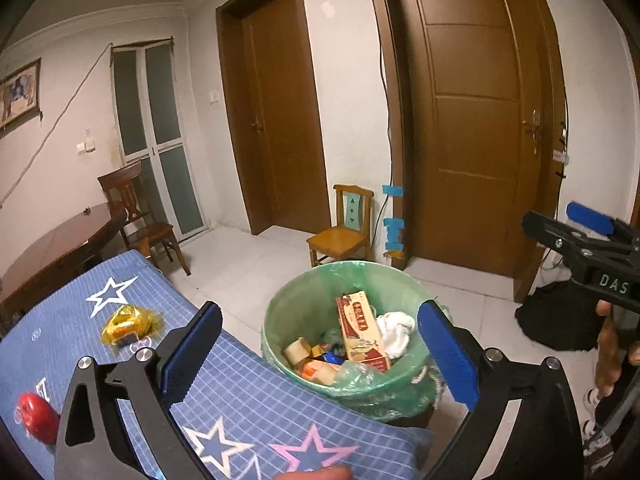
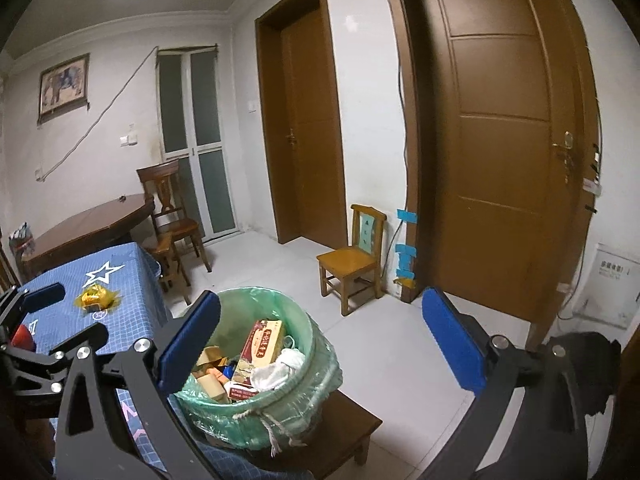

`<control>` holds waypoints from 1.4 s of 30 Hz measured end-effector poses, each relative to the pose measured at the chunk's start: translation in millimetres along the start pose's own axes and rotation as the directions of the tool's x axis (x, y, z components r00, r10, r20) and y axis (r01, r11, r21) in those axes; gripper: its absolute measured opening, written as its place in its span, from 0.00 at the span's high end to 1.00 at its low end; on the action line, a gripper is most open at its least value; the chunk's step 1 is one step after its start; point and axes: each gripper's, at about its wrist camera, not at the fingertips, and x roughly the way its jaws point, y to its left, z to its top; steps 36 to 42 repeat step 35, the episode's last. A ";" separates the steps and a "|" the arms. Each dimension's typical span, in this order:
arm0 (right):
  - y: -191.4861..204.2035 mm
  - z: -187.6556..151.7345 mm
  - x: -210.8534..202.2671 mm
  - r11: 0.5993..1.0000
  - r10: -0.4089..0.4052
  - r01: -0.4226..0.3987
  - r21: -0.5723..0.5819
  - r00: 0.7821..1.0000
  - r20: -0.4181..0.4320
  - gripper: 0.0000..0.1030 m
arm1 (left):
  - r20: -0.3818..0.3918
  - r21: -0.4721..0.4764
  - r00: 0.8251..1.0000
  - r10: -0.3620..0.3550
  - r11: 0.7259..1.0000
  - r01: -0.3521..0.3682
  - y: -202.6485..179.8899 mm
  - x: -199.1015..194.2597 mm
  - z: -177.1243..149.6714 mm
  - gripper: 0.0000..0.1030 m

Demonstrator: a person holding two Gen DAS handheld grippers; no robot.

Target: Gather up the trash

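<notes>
- Both my claws stand wide apart with nothing between the blue pads: the left claw [image 1: 320,354] points over the edge of the counter [image 1: 256,396] toward the bin, and the right claw [image 2: 320,338] hangs beside it, over the bin and the floor.
- The trash bin [image 1: 280,320], lined with a green plastic bag, sits just off the counter's edge on a low wooden stool [image 2: 352,432]. It already holds a good load: a long red-and-cream carton [image 1: 362,332], a crumpled white tissue [image 1: 396,330], a small cardboard box [image 1: 298,350] and other scraps I cannot identify.
- I judge the job well advanced but not finished. On the counter's blue star-print cloth a yellow crinkled wrapper [image 1: 126,324] lies well back from the bin, and a red round object [image 1: 36,416] lies nearer my left claw; whether that one counts as trash I cannot tell.
- Next, as I see it, is the wrapper, which is thin and may slip or spring out of the pads.
- Writing: "DAS" in white letters shows on the right claw's body in the left view. The carton bears red Chinese characters, too small to read. A white wall box [image 2: 614,280] by the door carries print I cannot make out.
</notes>
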 end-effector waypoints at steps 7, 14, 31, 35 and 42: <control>4.9 -4.0 -6.8 1.000 0.005 -0.005 -0.029 1.000 0.006 0.05 | -0.010 -0.027 1.000 -0.007 1.000 0.007 -1.8 -7.2 1.0 0.05; 4.4 -5.6 -8.5 1.000 0.007 -0.007 -0.030 1.000 0.008 0.05 | 0.004 0.012 1.000 -0.031 0.999 0.031 -11.3 -10.4 2.1 0.05; -5.4 -9.0 -12.8 1.000 -0.019 0.019 -0.018 1.000 0.011 0.05 | -0.019 -0.001 0.998 -0.062 0.998 0.062 -18.6 -10.4 -2.5 0.12; -5.3 -10.6 -15.8 0.999 -0.025 0.025 -0.021 1.000 0.011 0.05 | 0.019 0.036 1.000 -0.017 0.999 0.016 -22.0 -16.1 -6.1 0.12; -5.3 -10.6 -15.8 0.999 -0.025 0.025 -0.021 1.000 0.011 0.05 | 0.019 0.036 1.000 -0.017 0.999 0.016 -22.0 -16.1 -6.1 0.12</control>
